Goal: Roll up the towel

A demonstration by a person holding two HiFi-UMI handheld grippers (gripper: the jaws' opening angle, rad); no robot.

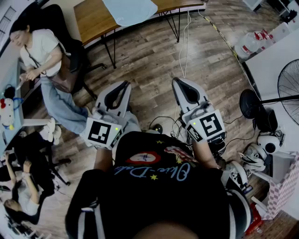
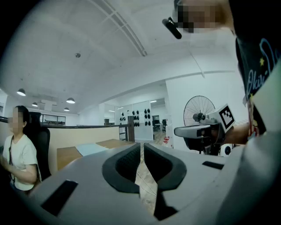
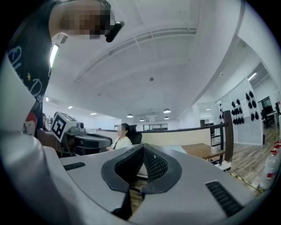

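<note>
The pale blue towel (image 1: 130, 10) lies flat on a wooden table (image 1: 93, 18) at the far side of the room, well away from both grippers. In the left gripper view the towel (image 2: 92, 148) shows on the table top beyond the jaws. I hold both grippers close to my chest, over the wooden floor. The left gripper (image 1: 125, 85) is shut and holds nothing; its jaws meet in its own view (image 2: 141, 147). The right gripper (image 1: 180, 81) is also shut and holds nothing, with its jaws together (image 3: 143, 149).
A person (image 1: 42, 51) sits in a black chair at a desk on the left. Cables (image 1: 187, 42) trail over the floor ahead. A standing fan (image 1: 289, 84) and a white table with bottles (image 1: 254, 42) are on the right, with gear on the floor below them.
</note>
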